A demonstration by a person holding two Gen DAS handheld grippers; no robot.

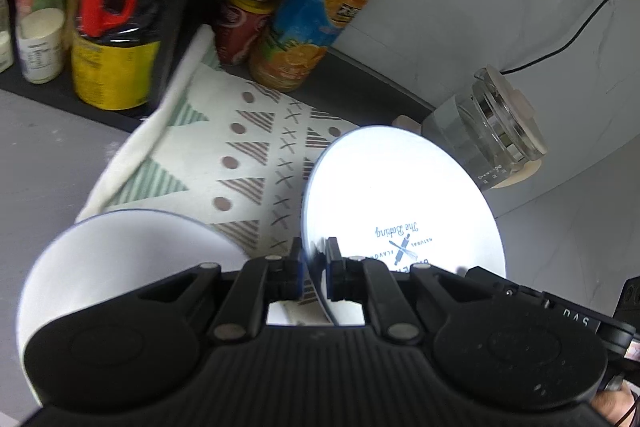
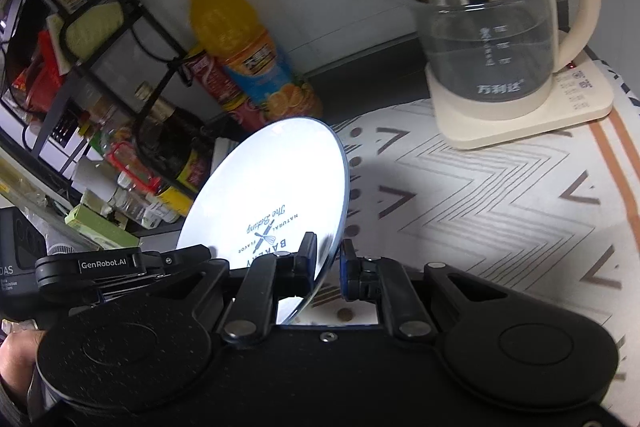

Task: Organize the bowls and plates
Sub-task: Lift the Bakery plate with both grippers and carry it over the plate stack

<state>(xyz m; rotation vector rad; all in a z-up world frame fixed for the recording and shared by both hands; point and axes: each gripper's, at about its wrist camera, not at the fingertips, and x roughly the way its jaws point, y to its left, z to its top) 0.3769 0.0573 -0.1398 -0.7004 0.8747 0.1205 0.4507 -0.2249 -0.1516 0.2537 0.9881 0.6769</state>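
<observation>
While both grippers, left (image 1: 314,269) and right (image 2: 329,269), clamp its thin rim, glossy round plate (image 1: 400,203) tilts over patterned cloth (image 1: 256,147); matte white bowl (image 1: 120,259) beside.

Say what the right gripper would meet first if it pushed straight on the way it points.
The white plate already sits between the right gripper's fingers. Past its rim, probably the orange juice bottle, though depth is unclear.
</observation>
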